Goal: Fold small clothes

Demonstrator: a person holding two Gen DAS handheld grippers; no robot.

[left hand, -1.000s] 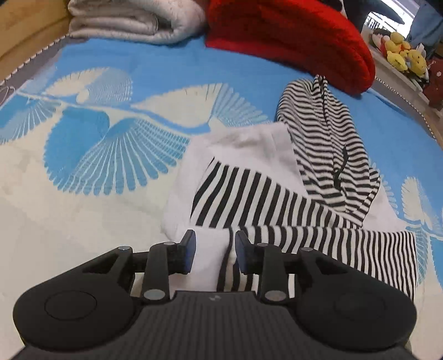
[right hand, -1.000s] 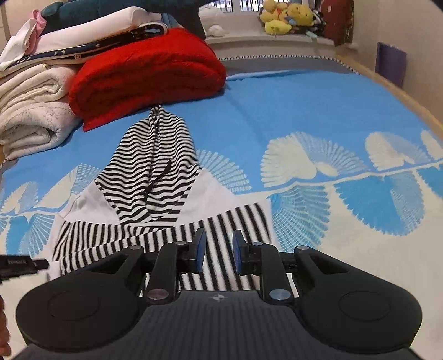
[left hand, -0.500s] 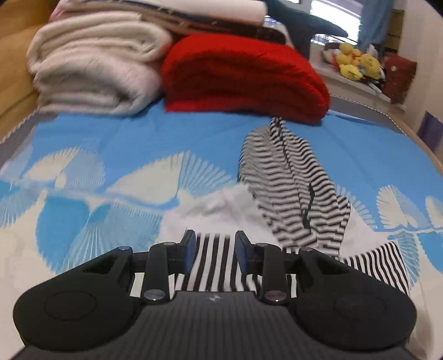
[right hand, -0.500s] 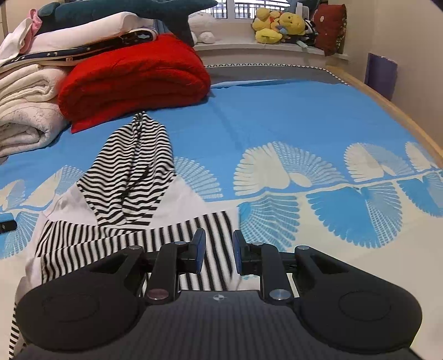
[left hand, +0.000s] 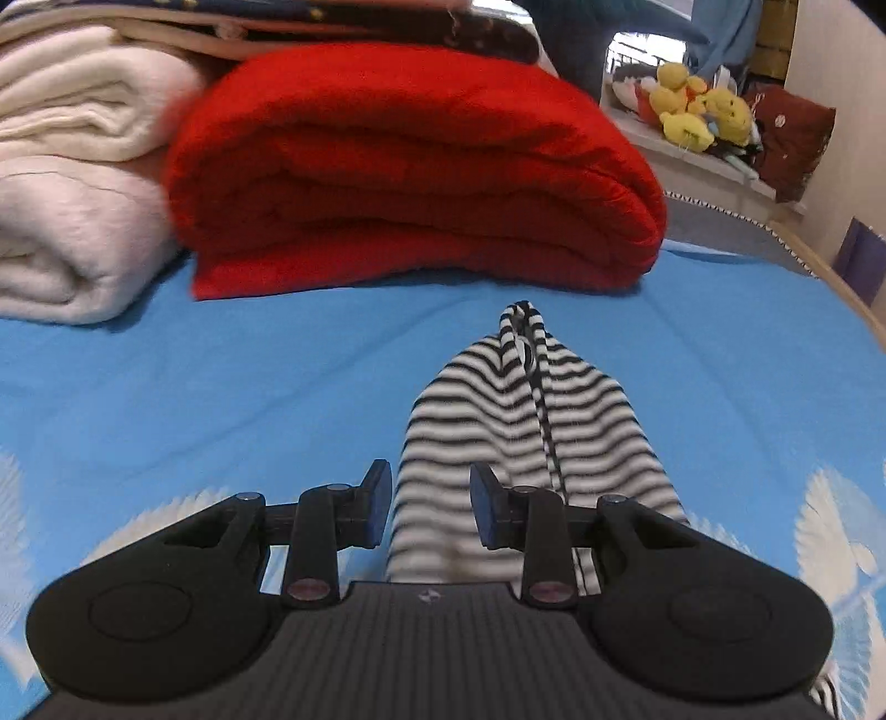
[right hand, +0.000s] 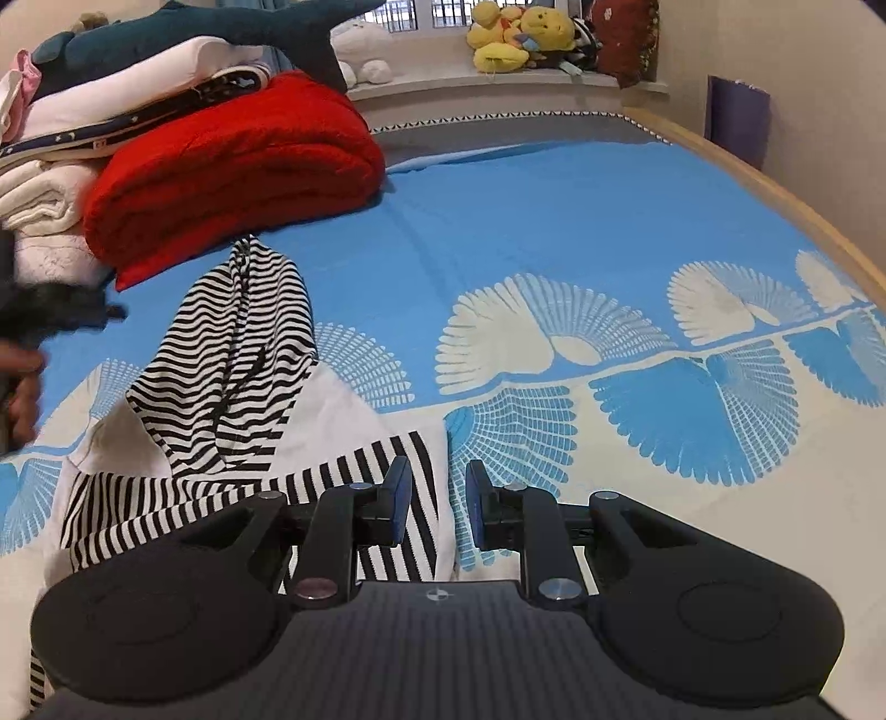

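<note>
A small black-and-white striped hoodie with a white body lies flat on the blue patterned bed cover. In the left wrist view its striped hood (left hand: 526,421) points away from me, and my left gripper (left hand: 429,512) is open and empty just above the hood's near part. In the right wrist view the hood (right hand: 238,354) lies at the left, with a striped sleeve (right hand: 243,498) folded across the white body. My right gripper (right hand: 437,507) is open and empty over the sleeve's right end. The left gripper shows as a dark blur at the far left (right hand: 50,310).
A folded red blanket (left hand: 410,171) and cream blankets (left hand: 66,183) are stacked just beyond the hood. Plush toys (right hand: 515,33) sit on the window sill. The bed's wooden edge (right hand: 786,199) runs along the right. Blue bed cover (right hand: 554,221) spreads to the right of the hoodie.
My left gripper has moved forward from the folded sleeves to the hood, nearer the red blanket. My right gripper has shifted to the right end of the sleeve. Both stayed open.
</note>
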